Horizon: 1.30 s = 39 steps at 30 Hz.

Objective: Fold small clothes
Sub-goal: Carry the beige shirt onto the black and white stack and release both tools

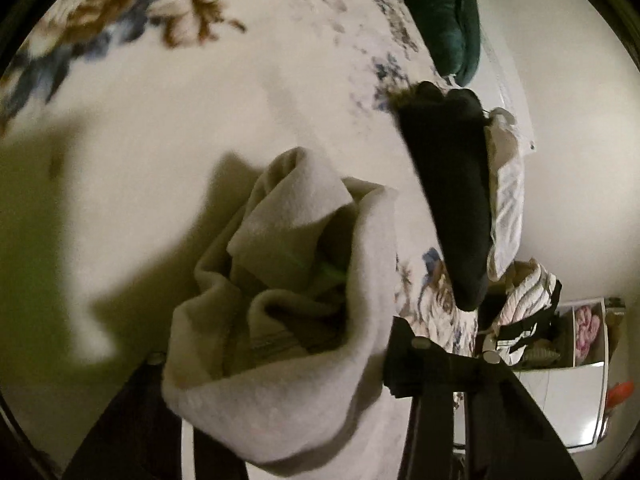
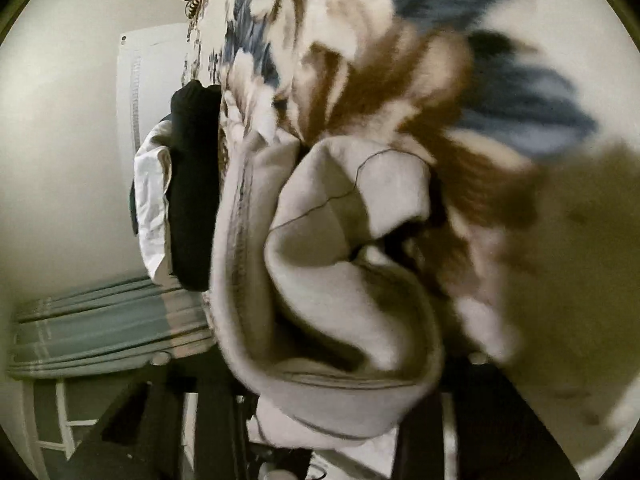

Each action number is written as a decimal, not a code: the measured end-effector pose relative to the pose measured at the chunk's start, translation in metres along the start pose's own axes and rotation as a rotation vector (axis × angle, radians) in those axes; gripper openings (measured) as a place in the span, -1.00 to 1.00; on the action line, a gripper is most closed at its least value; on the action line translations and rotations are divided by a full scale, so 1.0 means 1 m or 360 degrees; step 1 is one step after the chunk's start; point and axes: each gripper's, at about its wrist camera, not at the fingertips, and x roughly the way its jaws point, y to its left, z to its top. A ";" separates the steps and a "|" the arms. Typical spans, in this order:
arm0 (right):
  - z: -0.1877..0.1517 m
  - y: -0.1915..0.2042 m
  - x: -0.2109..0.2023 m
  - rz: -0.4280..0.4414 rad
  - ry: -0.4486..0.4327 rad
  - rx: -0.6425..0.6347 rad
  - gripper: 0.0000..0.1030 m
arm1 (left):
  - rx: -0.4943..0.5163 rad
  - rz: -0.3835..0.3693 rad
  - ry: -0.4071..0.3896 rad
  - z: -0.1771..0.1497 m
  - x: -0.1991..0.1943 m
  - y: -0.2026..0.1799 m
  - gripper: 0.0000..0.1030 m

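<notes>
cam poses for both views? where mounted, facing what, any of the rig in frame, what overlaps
Left wrist: on the left gripper, looking along its fingers down at the floral bedspread; dark gripper fingers show at the bottom, a bunched grey garment between them.
Right wrist: on the right gripper, facing the same bedspread, rolled sideways; dark finger parts show at the bottom, with the grey garment over them.
Shared: the grey garment, the bedspread, the black clothing item. Jaw states are hidden by cloth.

Both grippers have matte black, angular fingers [image 1: 436, 376] with small round silver screw heads [image 2: 160, 358].
</notes>
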 end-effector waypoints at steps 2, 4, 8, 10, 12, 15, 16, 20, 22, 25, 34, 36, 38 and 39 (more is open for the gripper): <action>-0.002 0.009 -0.003 -0.0034 -0.0013 -0.0037 -0.53 | 0.0022 -0.0022 0.0009 0.000 -0.008 -0.011 -0.27; -0.004 0.018 -0.009 -0.0046 -0.0020 -0.0034 -0.55 | 0.0026 -0.0052 0.0018 0.002 -0.016 -0.022 -0.27; -0.010 0.049 -0.027 -0.0043 0.0000 -0.0083 -0.56 | 0.0029 -0.0131 0.0021 0.011 -0.050 -0.053 -0.27; -0.015 0.073 -0.037 -0.0033 0.0013 -0.0133 -0.57 | 0.0027 -0.0189 0.0014 0.024 -0.064 -0.075 -0.27; -0.018 0.100 -0.044 -0.0008 0.0022 -0.0170 -0.57 | 0.0030 -0.0243 -0.0006 0.038 -0.077 -0.097 -0.27; -0.015 0.151 -0.050 0.0062 0.0028 -0.0236 -0.57 | 0.0064 -0.0314 -0.0054 0.066 -0.085 -0.139 -0.27; -0.012 0.170 -0.049 0.0094 0.0024 -0.0260 -0.57 | 0.0066 -0.0333 -0.0065 0.073 -0.085 -0.149 -0.27; 0.015 0.244 -0.035 0.0217 -0.0006 -0.0346 -0.57 | 0.0117 -0.0427 -0.0109 0.120 -0.068 -0.209 -0.27; 0.036 0.279 -0.019 0.0277 -0.0018 -0.0377 -0.57 | 0.0147 -0.0450 -0.0127 0.144 -0.049 -0.237 -0.27; 0.076 0.318 0.014 0.0342 -0.0026 -0.0401 -0.56 | 0.0187 -0.0461 -0.0136 0.178 -0.012 -0.272 -0.27; 0.186 0.322 0.158 0.0182 0.0120 -0.0376 -0.54 | 0.0321 -0.0038 0.0092 0.233 0.121 -0.263 -0.20; 0.198 0.304 0.181 0.0045 0.0203 -0.0365 -0.40 | 0.0248 -0.0020 0.0161 0.233 0.127 -0.238 -0.16; 0.202 0.298 0.183 -0.0014 0.0214 -0.0411 -0.01 | 0.0271 0.0013 0.0163 0.227 0.119 -0.230 -0.02; 0.202 0.300 0.180 -0.0062 0.0195 -0.0459 0.13 | 0.0319 0.0068 0.0147 0.224 0.112 -0.231 0.11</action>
